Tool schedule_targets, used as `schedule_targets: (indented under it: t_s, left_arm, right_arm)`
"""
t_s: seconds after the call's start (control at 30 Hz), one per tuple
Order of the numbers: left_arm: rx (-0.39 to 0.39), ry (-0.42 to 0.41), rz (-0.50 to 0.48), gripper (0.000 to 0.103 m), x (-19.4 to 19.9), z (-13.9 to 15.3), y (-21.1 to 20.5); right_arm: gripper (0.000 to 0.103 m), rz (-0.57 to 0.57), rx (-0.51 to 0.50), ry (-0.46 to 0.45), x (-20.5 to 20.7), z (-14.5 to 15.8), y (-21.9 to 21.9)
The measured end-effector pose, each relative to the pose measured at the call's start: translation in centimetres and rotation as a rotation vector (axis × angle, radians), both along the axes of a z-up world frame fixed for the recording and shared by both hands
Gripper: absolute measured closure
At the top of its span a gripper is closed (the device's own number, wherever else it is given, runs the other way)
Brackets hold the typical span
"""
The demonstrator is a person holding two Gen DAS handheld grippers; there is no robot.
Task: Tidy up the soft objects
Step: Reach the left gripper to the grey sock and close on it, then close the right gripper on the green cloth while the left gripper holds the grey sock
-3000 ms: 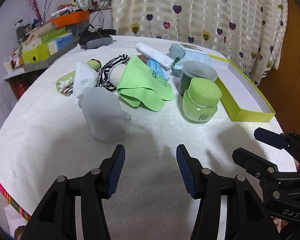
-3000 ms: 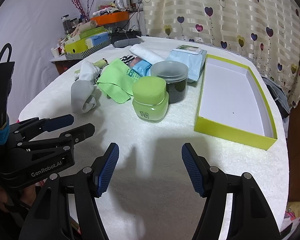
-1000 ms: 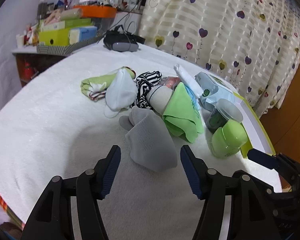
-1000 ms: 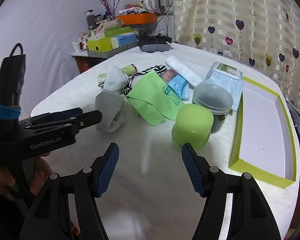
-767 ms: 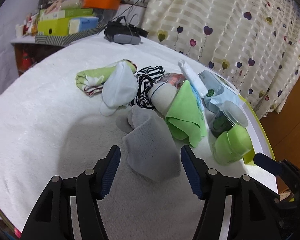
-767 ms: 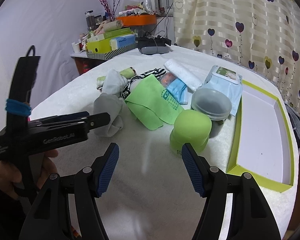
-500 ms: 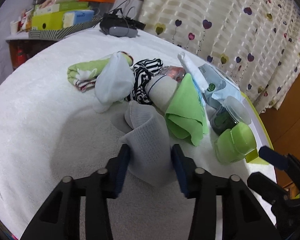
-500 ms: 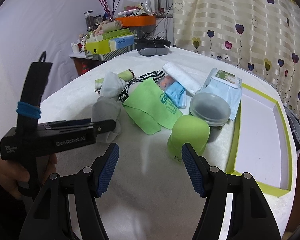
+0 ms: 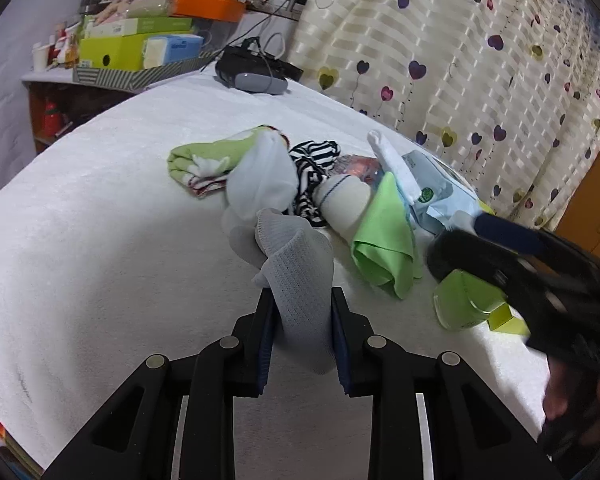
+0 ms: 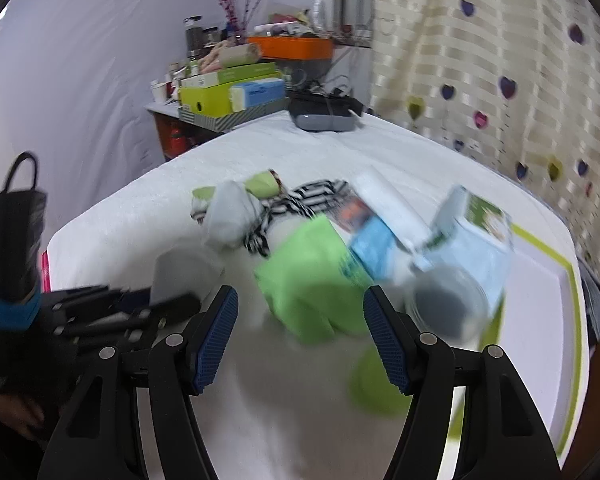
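Note:
My left gripper (image 9: 302,334) is shut on a grey sock (image 9: 296,268) that lies on the white table cover. Behind it is a heap of soft things: a white sock (image 9: 266,178), a green-and-white sock (image 9: 204,158), a striped black-and-white sock (image 9: 314,160), a beige sock (image 9: 346,202) and a green cloth (image 9: 386,240). My right gripper (image 10: 300,338) is open and empty, over the table just in front of the green cloth (image 10: 314,276). That view is blurred. The grey sock (image 10: 184,268) shows there at the left gripper's tips.
A green jar (image 9: 462,302) and a dark jar (image 10: 448,304) stand right of the heap, by a pale blue wipes pack (image 10: 478,240). A yellow-green box with a white floor (image 10: 540,300) lies at the right. A dark headset (image 9: 250,72) and stacked boxes (image 9: 136,50) stand at the back.
My left gripper has moved onto the grey sock and shut on it. My right gripper has moved forward and left toward the green cloth, still open.

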State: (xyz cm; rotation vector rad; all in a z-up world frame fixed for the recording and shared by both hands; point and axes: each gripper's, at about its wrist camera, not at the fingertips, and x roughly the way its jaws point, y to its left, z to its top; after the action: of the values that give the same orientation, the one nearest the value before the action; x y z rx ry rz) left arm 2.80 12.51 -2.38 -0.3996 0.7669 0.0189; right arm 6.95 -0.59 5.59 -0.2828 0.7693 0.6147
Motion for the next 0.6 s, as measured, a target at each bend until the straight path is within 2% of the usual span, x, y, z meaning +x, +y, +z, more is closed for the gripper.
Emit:
schedule_targets:
  t_s: [0.17, 0.37, 0.6]
  left_arm:
    - [-0.021, 0.012, 0.006, 0.077, -0.1, -0.5, 0.8]
    - [-0.035, 0.011, -0.002, 0.077, 0.2, -0.9, 1.0]
    - [-0.048, 0.012, -0.001, 0.076, 0.2, -1.1, 1.1]
  right_arm:
    - [0.037, 0.007, -0.061, 0.053, 3.0, -1.6, 2.2]
    - [0.037, 0.06, -0.13, 0.088, 3.4, -3.3, 3.7]
    - [0.037, 0.058, -0.256, 0.06, 3.7, -4.3, 4.7]
